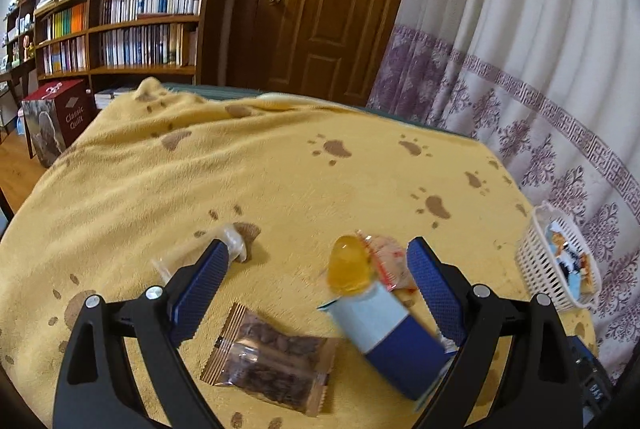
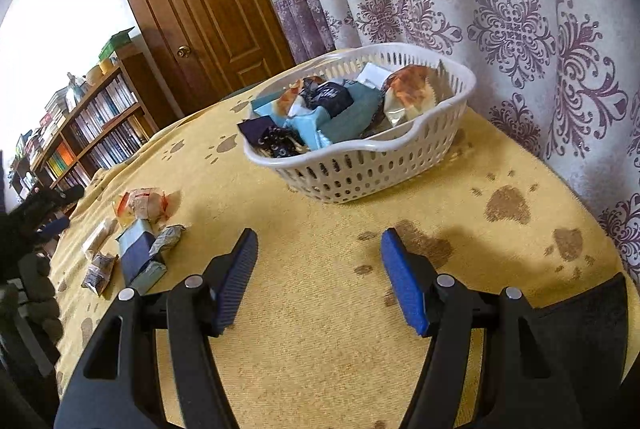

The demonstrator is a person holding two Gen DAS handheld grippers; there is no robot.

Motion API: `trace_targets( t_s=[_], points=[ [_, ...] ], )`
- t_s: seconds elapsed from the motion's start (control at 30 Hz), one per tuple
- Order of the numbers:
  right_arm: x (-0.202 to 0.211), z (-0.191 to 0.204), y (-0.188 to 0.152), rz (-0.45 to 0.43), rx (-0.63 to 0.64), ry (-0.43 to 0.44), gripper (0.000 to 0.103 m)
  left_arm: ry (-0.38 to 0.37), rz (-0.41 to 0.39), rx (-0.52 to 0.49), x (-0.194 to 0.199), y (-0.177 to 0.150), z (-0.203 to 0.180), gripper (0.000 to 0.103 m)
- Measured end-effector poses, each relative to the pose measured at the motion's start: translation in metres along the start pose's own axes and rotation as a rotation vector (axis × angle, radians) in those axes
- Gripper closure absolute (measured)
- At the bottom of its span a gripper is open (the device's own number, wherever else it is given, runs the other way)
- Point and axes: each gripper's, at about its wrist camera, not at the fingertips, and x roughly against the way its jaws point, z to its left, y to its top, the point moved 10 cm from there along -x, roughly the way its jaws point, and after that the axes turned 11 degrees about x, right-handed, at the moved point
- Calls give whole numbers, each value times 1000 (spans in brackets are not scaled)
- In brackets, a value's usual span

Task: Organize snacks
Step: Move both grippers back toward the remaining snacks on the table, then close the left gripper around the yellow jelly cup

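Observation:
My left gripper [image 1: 318, 245] stands open low over a cluster of snacks on the yellow blanket. Between its fingers lie a brown snack packet [image 1: 272, 365], a blue and pale-blue box [image 1: 392, 333] and an orange jelly cup [image 1: 348, 265]; the pads touch none of them. A red-and-white wrapped snack [image 1: 390, 261] sits by the right finger, a clear-wrapped stick [image 1: 236, 245] by the left. My right gripper [image 2: 319, 235] is open and empty, in front of the white basket [image 2: 360, 165], which holds several snacks. The same cluster [image 2: 136, 249] shows far left.
The paw-print blanket [image 1: 280, 169] covers the whole table. A patterned curtain [image 2: 520, 29] hangs right behind the basket. A wooden door [image 1: 328, 1] and bookshelves [image 1: 132, 25] stand beyond the far edge, with a red box [image 1: 60, 121] on the floor to the left.

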Motion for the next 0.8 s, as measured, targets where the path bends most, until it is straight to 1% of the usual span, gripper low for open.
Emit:
trace_targets(
  t_s=[0.2, 0.3, 0.4, 0.47, 0.63, 0.7, 0.8],
  points=[
    [-5, 25, -3, 27, 26, 57, 37, 13, 46, -13, -19, -12, 8, 13],
    [-7, 40, -4, 35, 47, 88, 37, 15, 62, -28, -27, -16, 9, 15],
    [-10, 56, -7, 47, 72, 115, 37, 20, 79, -58, -33, -21, 7, 19],
    [-12, 62, -9, 55, 86, 126, 37, 24, 92, -83, -39, -25, 4, 22],
    [-14, 67, -11, 62, 96, 131, 37, 25, 112, -116, -48, -30, -3, 25],
    [-14, 66, -12, 65, 94, 132, 37, 24, 118, -127, -52, -29, -6, 29],
    [-15, 66, -12, 68, 97, 133, 37, 39, 131, -142, -61, -28, -10, 39]
  ],
)
